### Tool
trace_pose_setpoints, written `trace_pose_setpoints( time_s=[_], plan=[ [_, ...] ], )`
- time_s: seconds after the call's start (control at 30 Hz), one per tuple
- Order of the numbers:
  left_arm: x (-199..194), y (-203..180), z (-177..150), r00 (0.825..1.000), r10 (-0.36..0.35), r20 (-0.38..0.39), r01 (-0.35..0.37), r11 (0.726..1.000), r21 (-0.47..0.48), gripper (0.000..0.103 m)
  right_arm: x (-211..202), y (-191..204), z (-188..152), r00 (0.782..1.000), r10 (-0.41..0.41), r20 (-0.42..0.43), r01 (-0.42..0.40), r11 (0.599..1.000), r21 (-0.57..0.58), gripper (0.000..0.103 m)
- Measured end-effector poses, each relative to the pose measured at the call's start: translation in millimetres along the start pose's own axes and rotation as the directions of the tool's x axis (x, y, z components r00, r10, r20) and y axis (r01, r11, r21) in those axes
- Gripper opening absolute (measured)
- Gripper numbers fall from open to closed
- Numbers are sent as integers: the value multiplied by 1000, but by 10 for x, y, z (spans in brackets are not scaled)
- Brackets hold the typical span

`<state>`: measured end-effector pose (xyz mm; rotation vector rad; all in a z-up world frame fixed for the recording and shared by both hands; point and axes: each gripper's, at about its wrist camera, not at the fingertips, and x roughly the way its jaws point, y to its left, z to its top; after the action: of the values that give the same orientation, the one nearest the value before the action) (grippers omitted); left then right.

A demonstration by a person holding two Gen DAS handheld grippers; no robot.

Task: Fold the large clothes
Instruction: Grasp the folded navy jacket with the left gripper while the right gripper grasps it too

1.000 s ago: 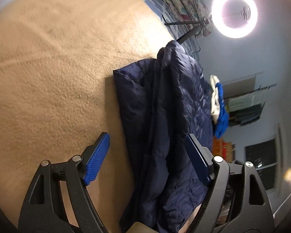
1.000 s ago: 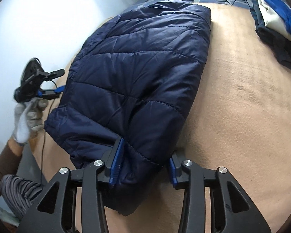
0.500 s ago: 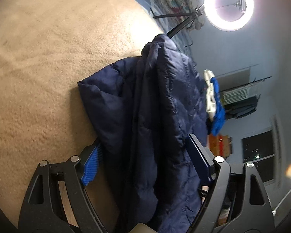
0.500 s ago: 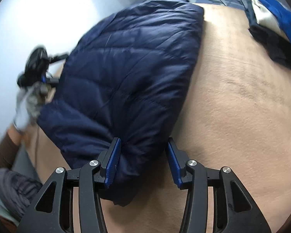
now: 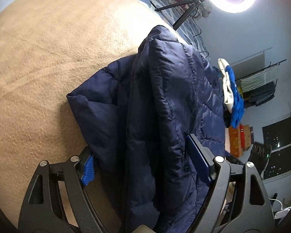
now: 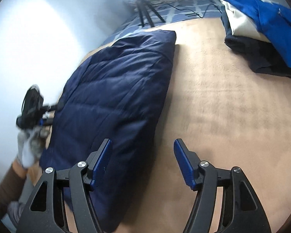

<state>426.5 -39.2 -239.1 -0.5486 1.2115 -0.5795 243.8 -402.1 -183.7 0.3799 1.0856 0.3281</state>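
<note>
Between left gripper (image 5: 143, 161) pads: navy jacket (image 5: 161, 104); right gripper (image 6: 143, 161) off, beside.

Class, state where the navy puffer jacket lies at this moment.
The navy puffer jacket lies on the tan blanket, left in the right wrist view, between the left gripper's fingers.

The left gripper (image 5: 143, 167) has a black plastic frame with triangular cut-outs, silver round screw heads at its joints, and ribbed blue pads (image 5: 88, 171) lining its fingers. The right gripper (image 6: 143, 163) is built the same way: black skeletal arms, shiny screws, blue pads (image 6: 183, 165) with fine ridges. In the right wrist view, the person's left hand (image 6: 29, 145) wears a pale grey-white glove, blurred, with a brown sleeve (image 6: 3, 184) covering the forearm behind it.
</note>
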Motion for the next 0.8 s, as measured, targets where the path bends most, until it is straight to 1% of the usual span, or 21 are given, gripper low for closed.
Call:
trace_pose_setpoints(
  time_s=[0.1,0.17,0.27,0.33,0.43,0.47,0.5,0.53,0.6,0.67,0.7,0.77,0.8],
  plan=[
    [37,-55,16,1000,24,-2,-24,1000,19,83,120,-98,108,1000,12,15,-13,998,54,65],
    [70,-92,34,999,42,-3,-42,999,28,82,206,-185,181,999,45,25,-48,993,106,65],
    [93,-141,41,998,67,-4,-66,997,46,79,327,-261,254,996,81,48,-88,981,176,65],
    [93,-163,41,997,81,0,-81,995,54,77,387,-257,275,994,96,50,-105,975,196,65],
    [84,-226,12,994,106,14,-107,991,84,68,448,-167,295,995,97,39,-102,977,185,65],
    [76,-278,-5,992,123,27,-125,986,108,63,463,-127,300,994,103,34,-108,979,175,60],
    [78,-313,-14,990,135,35,-138,983,123,57,473,-103,301,994,108,29,-111,980,168,57],
    [76,-374,-34,987,155,49,-160,976,147,54,475,-42,304,995,95,27,-98,984,149,56],
    [59,-477,-70,980,185,76,-196,962,191,40,471,36,306,997,70,22,-72,990,121,48],
    [32,-576,-118,971,214,105,-233,944,234,33,444,120,315,999,46,20,-48,995,92,39],
    [21,-633,-144,966,227,122,-252,933,255,29,424,153,317,999,37,20,-38,996,79,37],
    [-4,-737,-201,956,251,155,-287,912,293,26,400,226,332,1000,11,22,-12,999,46,28],
    [-20,-776,-223,952,258,167,-298,905,304,24,370,274,330,1000,-3,24,2,1000,25,26]
  ],
)
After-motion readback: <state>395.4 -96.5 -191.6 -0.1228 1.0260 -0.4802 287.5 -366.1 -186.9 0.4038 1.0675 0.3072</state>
